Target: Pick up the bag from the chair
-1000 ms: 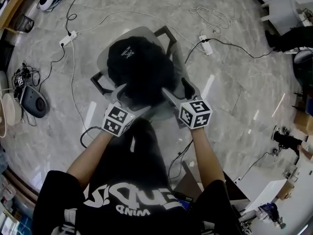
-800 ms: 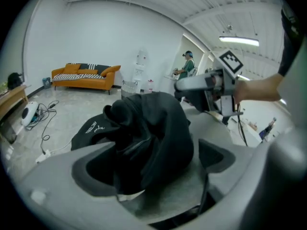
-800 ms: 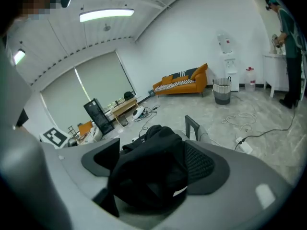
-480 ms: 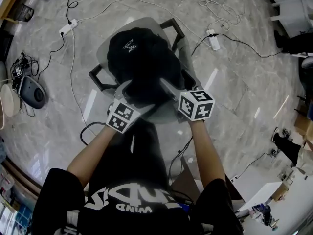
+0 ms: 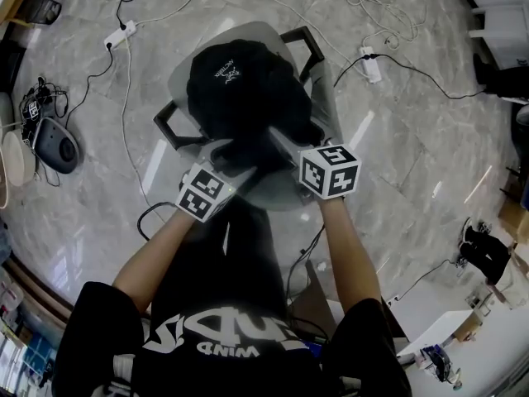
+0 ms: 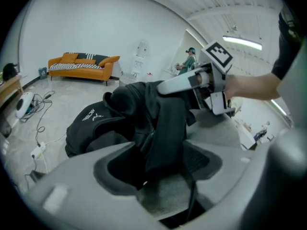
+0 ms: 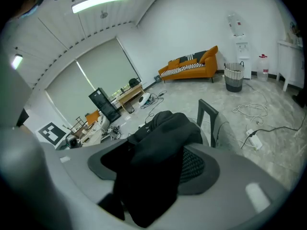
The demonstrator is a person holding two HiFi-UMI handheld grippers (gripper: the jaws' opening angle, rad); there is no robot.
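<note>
A black bag (image 5: 240, 89) lies on a translucent grey chair with black armrests (image 5: 304, 41). My left gripper (image 5: 234, 170) is at the bag's near edge, shut on a fold of its black fabric. My right gripper (image 5: 277, 145) is close beside it, shut on another fold of the bag. In the left gripper view a black strap hangs between the jaws of the left gripper (image 6: 153, 162), with the bag's body (image 6: 96, 123) behind and the right gripper (image 6: 177, 83) alongside. In the right gripper view bunched bag fabric (image 7: 163, 128) fills the right gripper (image 7: 153, 176).
Power strips (image 5: 369, 60) and loose cables (image 5: 124, 31) run over the marble floor around the chair. A dark rounded device (image 5: 56, 143) sits at the left. An orange sofa (image 6: 81, 66) and a waste basket (image 7: 233, 76) stand by the far wall.
Both grippers moved in toward the bag's near edge and closed on its fabric. The near part of the bag is now bunched up between them.
</note>
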